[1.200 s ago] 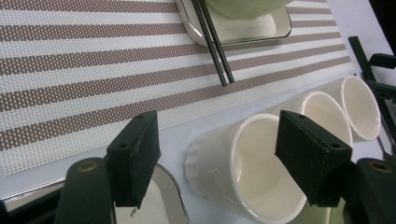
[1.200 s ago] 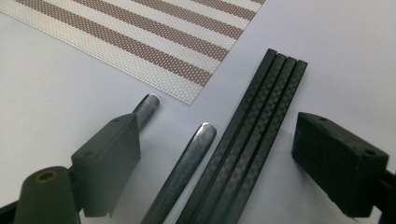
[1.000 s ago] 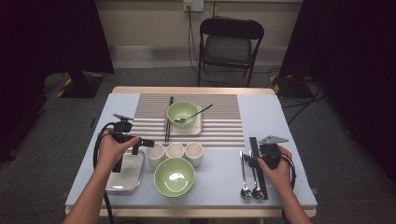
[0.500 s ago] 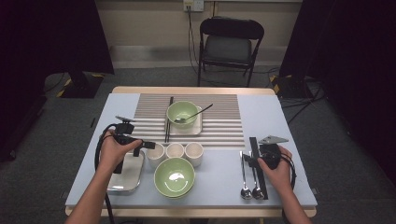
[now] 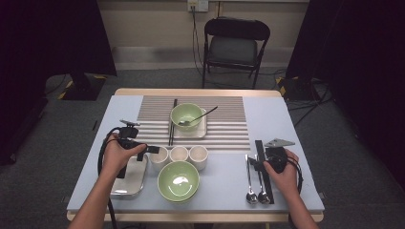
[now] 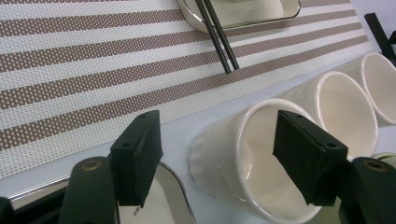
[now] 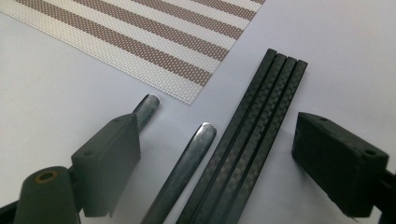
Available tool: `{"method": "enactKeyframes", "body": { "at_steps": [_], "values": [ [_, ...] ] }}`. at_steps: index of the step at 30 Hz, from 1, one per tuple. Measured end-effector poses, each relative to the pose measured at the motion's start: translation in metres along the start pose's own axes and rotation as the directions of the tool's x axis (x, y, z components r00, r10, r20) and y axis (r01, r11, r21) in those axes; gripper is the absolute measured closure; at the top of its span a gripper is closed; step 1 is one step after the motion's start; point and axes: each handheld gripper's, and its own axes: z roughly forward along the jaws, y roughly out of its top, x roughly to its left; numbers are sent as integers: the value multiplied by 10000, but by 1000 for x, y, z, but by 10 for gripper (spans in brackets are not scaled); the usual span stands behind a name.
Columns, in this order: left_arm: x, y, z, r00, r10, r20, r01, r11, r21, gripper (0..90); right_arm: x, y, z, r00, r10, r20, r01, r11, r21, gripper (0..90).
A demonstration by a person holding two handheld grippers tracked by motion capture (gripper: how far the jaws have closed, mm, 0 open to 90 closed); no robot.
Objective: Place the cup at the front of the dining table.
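The left gripper (image 6: 217, 156) is at the first cup (image 6: 243, 158) in a row of three. Its jaws are apart and have just been closing a little. One pad is inside the cup's mouth and the other is outside its wall, so the wall is between them, but the pads do not squeeze it yet. The cup stands on the desk (image 5: 224, 179), between the tray (image 5: 129, 179) and the next cup (image 5: 179, 153). So the grab is not done, and lifting and setting it down are left, I think.

The right gripper (image 7: 233, 163) waits with jaws apart over the spoons (image 7: 182, 170) and black sticks (image 7: 257, 130), holding nothing.

The next cup is just beside the first and could get bumped. A green bowl (image 5: 178, 180) sits near. Another bowl (image 5: 186, 116) is on the mat (image 5: 224, 124).
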Motion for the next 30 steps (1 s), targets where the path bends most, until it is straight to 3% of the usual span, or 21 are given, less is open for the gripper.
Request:
{"method": "enactKeyframes", "body": {
  "at_steps": [12, 19, 30],
  "values": [
    [-2, -1, 3, 9999, 167, -43, -166, 9998, 126, 337, 0, 0, 0, 10000, -4, -1, 4, 10000, -3, 142],
    [-3, -2, 6, 10000, -15, -57, 16, 9999, 163, 339, 0, 0, 0, 10000, -12, -4, 12, 10000, -9, 142],
    [-4, -2, 8, 9998, 104, -151, -100, 9996, 267, 359, 0, 0, 0, 10000, -13, -4, 13, 10000, 1, 142]
  ]
}}
